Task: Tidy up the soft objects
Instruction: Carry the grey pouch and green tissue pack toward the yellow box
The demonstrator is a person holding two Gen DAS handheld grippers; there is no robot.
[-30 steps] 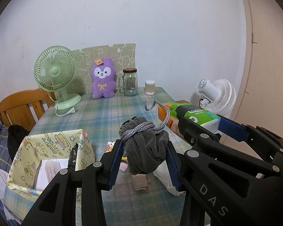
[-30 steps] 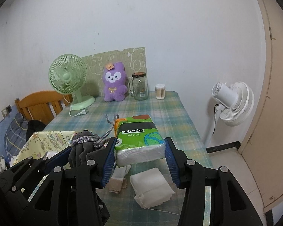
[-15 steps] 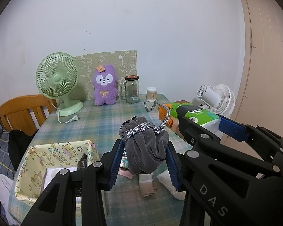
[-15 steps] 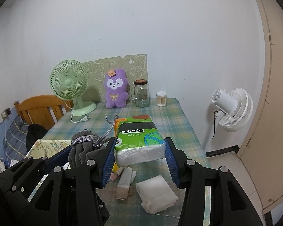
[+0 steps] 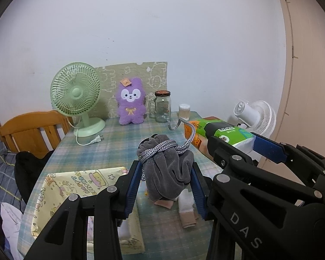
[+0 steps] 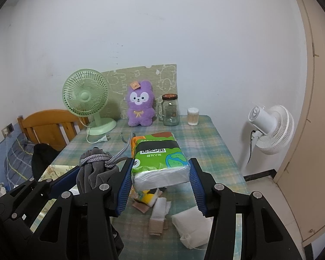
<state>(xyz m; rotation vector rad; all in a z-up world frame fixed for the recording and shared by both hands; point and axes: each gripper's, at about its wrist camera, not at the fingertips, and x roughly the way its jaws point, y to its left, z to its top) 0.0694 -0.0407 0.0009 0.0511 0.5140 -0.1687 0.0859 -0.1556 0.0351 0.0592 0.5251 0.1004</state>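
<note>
My left gripper (image 5: 165, 181) is shut on a grey velvet drawstring pouch (image 5: 168, 169) and holds it above the table; the pouch also shows in the right wrist view (image 6: 93, 169). My right gripper (image 6: 160, 178) is shut on a green tissue pack (image 6: 159, 158), held beside the pouch and also seen in the left wrist view (image 5: 225, 131). A yellow cartoon-print box (image 5: 75, 186) sits open at the table's front left. Rolled socks (image 6: 159, 214) and a white folded cloth (image 6: 191, 225) lie on the table below the grippers.
At the back of the plaid table (image 6: 205, 138) stand a green fan (image 5: 78, 99), a purple plush (image 5: 131, 104), a glass jar (image 5: 162, 106) and a cotton-swab pot (image 5: 184, 110). A wooden chair (image 5: 30, 130) is left; a white fan (image 6: 270, 127) stands right.
Both grippers have risen and drawn back with their loads. The table looks farther away, and more of the yellow box and the socks shows below.
</note>
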